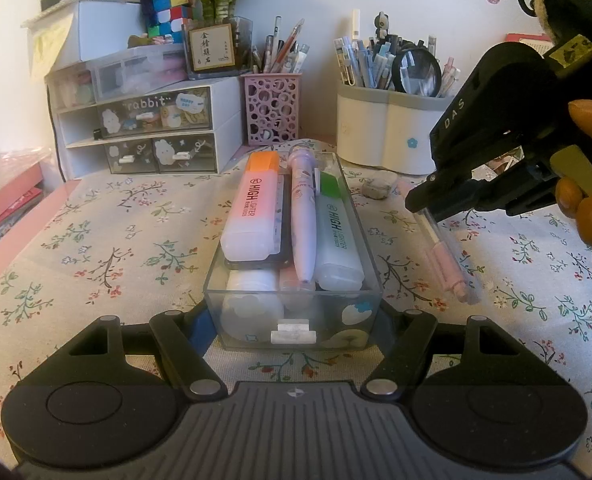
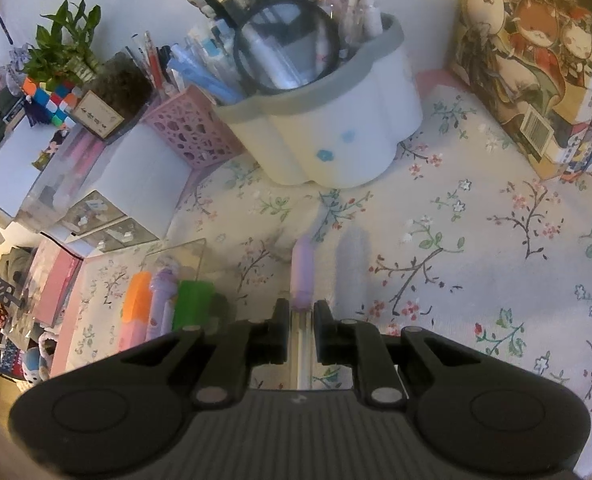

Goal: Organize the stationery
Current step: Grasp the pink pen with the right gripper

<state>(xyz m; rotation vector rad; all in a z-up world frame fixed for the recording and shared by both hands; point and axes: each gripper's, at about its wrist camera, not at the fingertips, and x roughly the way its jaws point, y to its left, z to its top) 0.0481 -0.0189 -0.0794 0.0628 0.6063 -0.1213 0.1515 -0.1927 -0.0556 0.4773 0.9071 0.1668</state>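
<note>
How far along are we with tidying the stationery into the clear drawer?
Done: the clear plastic drawer, clamped by the left gripper, already holds the orange-capped highlighter, a lilac pen and the green-capped highlighter. In hand: the right gripper is closed on a pink-and-clear pen at the floral tablecloth. Left: dropping it in; a grey eraser stays out.
</note>
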